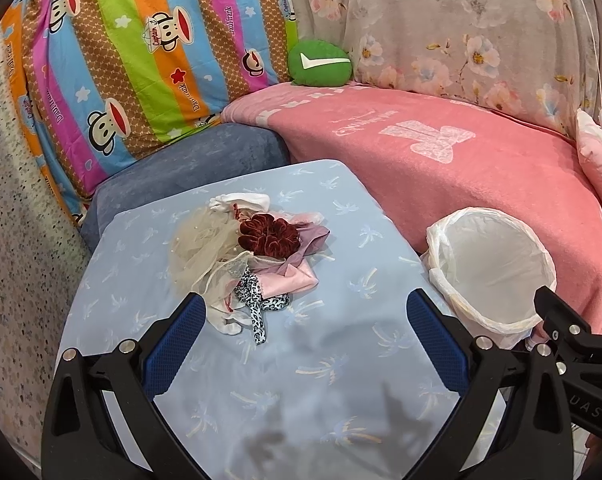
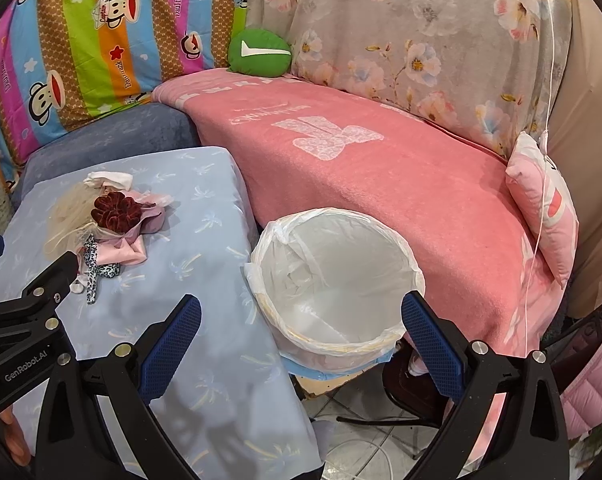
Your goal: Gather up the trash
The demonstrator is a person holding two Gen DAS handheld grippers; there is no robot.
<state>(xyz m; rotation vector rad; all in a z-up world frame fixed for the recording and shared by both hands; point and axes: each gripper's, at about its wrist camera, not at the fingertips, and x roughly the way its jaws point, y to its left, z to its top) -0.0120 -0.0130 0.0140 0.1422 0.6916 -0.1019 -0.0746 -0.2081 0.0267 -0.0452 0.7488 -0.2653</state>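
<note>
Blue tabletop (image 1: 301,380), scrap pile (image 1: 253,264) before left tongs (image 1: 305,312)

Upper left: striped monkey-print sheet (image 1: 141,52)
Top centre: green round cushion (image 1: 320,65)
Right: pink blanket (image 1: 441,168), floral sheet (image 1: 461,28)

Left wrist view: looks forward and down across light-blue table cover (image 1: 301,360), near its front edge, facing fabric pile (image 1: 245,264) at middle. Right wrist view: further right, past right edge, aimed at lined bin (image 2: 337,280). Shared: table cover, pile, bin, pink blanket (image 2: 381,184), green cushion (image 1: 320,64).
</note>
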